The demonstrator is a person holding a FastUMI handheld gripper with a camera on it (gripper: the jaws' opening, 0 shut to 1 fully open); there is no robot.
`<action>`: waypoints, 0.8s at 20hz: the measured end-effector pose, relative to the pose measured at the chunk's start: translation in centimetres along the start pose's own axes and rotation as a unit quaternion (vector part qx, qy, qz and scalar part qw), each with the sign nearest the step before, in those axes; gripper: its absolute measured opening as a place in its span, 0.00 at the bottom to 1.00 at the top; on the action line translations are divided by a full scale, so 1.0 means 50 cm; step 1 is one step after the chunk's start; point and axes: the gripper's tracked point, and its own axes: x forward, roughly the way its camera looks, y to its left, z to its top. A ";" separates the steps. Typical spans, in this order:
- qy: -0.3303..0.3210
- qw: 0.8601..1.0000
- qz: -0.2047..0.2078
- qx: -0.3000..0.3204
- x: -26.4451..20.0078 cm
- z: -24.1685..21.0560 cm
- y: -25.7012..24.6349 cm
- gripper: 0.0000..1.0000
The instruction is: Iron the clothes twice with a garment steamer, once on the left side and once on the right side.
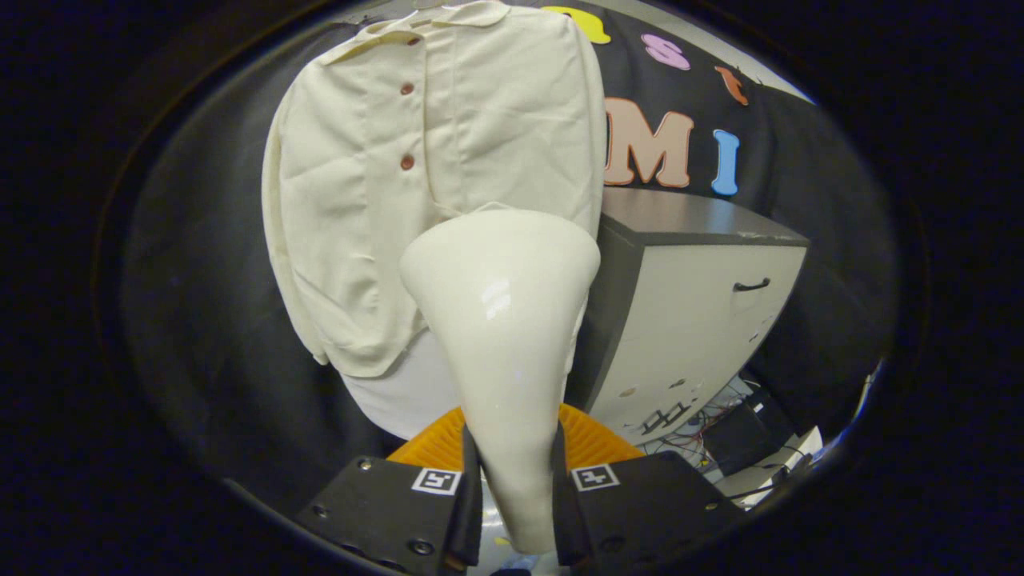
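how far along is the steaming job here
Done: the steamer is picked up, clamped between both fingers of the gripper. In hand: its head points at the cream shirt hanging ahead, near the lower right part. Left: creases show on the shirt; whether either pass is finished cannot be told.

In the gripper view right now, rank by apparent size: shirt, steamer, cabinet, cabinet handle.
1. shirt
2. and 3. unsure: steamer, held between the gripper fingers, looks about as big as the cabinet only through nearness.
4. cabinet handle
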 end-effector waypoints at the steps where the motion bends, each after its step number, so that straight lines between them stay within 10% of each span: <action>1: -0.010 1.000 0.001 -0.004 -0.024 0.012 0.008 0.36; 16: -0.152 0.986 0.066 -0.002 -0.322 0.183 0.015 0.35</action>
